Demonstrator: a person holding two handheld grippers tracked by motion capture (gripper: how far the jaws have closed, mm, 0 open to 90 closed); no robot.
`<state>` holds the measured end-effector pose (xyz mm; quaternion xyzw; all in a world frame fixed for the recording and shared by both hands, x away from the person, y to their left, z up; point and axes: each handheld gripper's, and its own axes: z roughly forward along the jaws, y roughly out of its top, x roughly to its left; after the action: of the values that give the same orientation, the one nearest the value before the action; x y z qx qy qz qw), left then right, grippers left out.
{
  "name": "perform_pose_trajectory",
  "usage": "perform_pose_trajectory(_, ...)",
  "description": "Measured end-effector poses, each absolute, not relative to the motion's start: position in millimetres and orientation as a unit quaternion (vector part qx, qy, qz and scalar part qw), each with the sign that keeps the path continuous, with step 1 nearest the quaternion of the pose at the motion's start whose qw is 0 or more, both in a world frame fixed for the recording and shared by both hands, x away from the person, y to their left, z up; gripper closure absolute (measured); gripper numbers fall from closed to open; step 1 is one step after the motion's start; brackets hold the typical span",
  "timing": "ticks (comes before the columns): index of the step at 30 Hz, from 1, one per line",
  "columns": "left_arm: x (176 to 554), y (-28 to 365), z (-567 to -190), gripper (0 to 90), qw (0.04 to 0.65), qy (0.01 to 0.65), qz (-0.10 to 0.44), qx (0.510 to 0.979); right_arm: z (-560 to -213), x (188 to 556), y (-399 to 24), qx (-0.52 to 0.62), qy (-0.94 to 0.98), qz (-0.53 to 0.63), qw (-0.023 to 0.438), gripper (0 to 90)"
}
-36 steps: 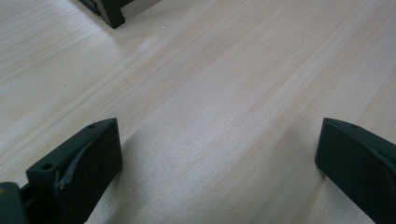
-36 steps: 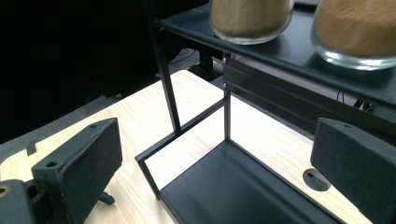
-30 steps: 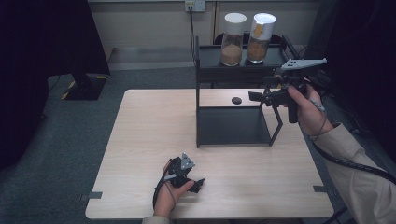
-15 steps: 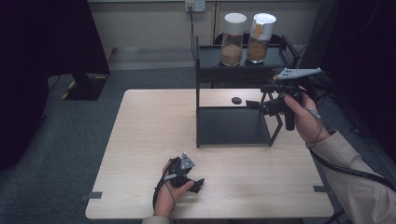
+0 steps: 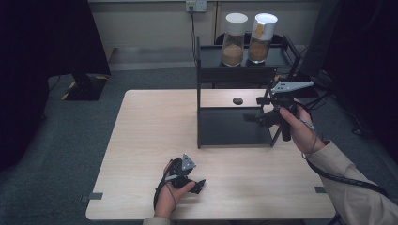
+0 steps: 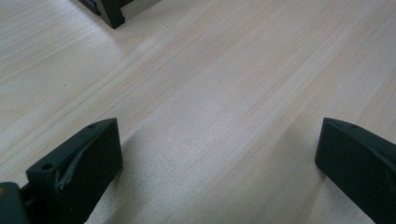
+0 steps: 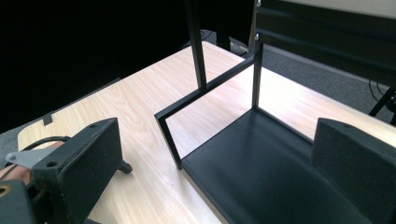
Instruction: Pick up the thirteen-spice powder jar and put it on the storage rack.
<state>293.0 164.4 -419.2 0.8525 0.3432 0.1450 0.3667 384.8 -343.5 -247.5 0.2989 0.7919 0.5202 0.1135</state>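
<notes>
L gripper (image 5: pixel 199 186), lower centre-left of high view, rests on the pale wood-grain table (image 5: pixel 150 136); jaws wide apart, empty. Black two-tier metal shelf rack (image 5: pixel 234 126) sits centre-right. R gripper (image 5: pixel 248 117), right of centre, is raised beside the rack's lower tier; jaws apart, empty. Two white-lidded clear jars w/ brown contents (image 5: pixel 233 40) stand on the top tier, untouched; prob. work barely begun. Small black disc (image 5: pixel 238 101) behind rack. Grey carpet, dim room.
</notes>
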Motion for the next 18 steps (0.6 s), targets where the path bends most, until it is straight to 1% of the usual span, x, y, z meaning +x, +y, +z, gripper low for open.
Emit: perform_pose_trajectory(18, 293.0, 164.4, -419.2, 0.0, 0.367, 0.343, 0.145, 0.852, -282.0, 383.3, -349.0, 0.31, 0.797, 0.509, 0.094, 1.2)
